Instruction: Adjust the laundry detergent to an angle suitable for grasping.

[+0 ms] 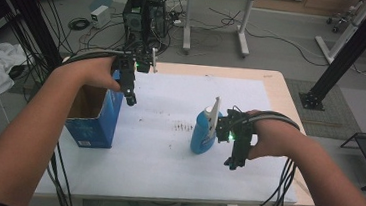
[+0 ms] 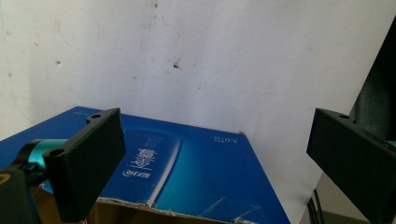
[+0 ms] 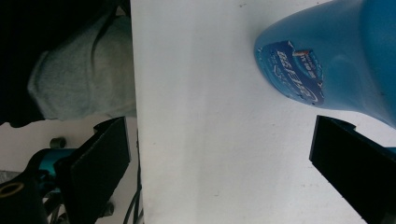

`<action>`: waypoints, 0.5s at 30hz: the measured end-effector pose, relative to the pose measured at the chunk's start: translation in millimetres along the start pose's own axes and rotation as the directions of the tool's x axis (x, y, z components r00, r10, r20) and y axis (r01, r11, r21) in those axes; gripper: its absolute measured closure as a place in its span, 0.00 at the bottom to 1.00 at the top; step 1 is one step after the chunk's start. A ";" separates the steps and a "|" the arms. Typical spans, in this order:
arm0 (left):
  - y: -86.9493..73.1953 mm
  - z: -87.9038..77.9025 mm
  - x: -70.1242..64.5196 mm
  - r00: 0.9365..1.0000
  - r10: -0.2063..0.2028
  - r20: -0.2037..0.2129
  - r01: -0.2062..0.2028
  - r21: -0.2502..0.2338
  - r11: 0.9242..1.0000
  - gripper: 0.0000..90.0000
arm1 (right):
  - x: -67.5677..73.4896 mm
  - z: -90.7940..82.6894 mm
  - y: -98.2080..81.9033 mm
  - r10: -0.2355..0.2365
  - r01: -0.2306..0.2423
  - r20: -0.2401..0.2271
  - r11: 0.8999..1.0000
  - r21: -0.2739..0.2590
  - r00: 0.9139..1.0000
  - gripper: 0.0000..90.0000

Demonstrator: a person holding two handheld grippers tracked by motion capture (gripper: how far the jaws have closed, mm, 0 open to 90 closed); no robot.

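Blue bottle (image 1: 202, 132) stands upright on the white sheet (image 1: 167, 147) covering the table (image 1: 277, 91), white cap and spout on top, just beside the right gripper (image 1: 235, 163). In the high view it sits on the inner side of that gripper, touching or nearly touching the gripper body; can't tell which. Right gripper jaws point down toward the near table edge and stand wide apart with nothing between them. In the right gripper view the bottle's (image 3: 327, 60) labelled side sits beyond the fingertips, above the jaw at the right of the frame, outside the gap. Bare white sheet between the two pads (image 3: 102, 158). No contact between pads and bottle visible.

Left gripper (image 1: 131, 98) hangs over the far right corner of the open blue box (image 1: 94, 120), jaws pointing down, also spread wide and empty. In the left gripper view the box's (image 2: 187, 168) printed blue side runs under and between the fingers (image 2: 88, 158), with the torn cardboard rim of the opening at the bottom of the frame. Fingers sit above the box, not clamped on it; can't tell whether any pad touches the rim.

Box stands on the left part of the sheet, opening up, well apart from the bottle. Dark smudges (image 1: 184, 127) on the sheet between box and bottle.
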State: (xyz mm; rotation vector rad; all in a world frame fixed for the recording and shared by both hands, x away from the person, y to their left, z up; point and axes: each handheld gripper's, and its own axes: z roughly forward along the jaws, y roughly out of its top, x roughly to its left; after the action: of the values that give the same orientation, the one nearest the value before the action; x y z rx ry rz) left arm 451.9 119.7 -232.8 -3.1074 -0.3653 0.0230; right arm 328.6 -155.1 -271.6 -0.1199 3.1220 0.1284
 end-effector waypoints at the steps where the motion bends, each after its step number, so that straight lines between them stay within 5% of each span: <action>1: 0.2 0.1 0.0 1.000 0.002 -0.001 -0.002 -0.001 1.000 0.05 | 0.0 -0.1 -0.1 -0.001 0.001 0.000 1.000 0.000 1.000 0.05; 15: -1.7 -0.1 5.6 1.000 -0.004 0.003 0.004 -0.011 1.000 0.05 | -6.1 0.9 -0.3 -0.001 0.001 -0.011 1.000 -0.004 1.000 0.05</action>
State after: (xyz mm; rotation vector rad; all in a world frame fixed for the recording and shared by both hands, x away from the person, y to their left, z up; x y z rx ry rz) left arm 457.0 122.7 -232.8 -3.1179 -0.3727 0.0254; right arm 334.7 -154.9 -272.5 -0.1221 3.1332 0.1340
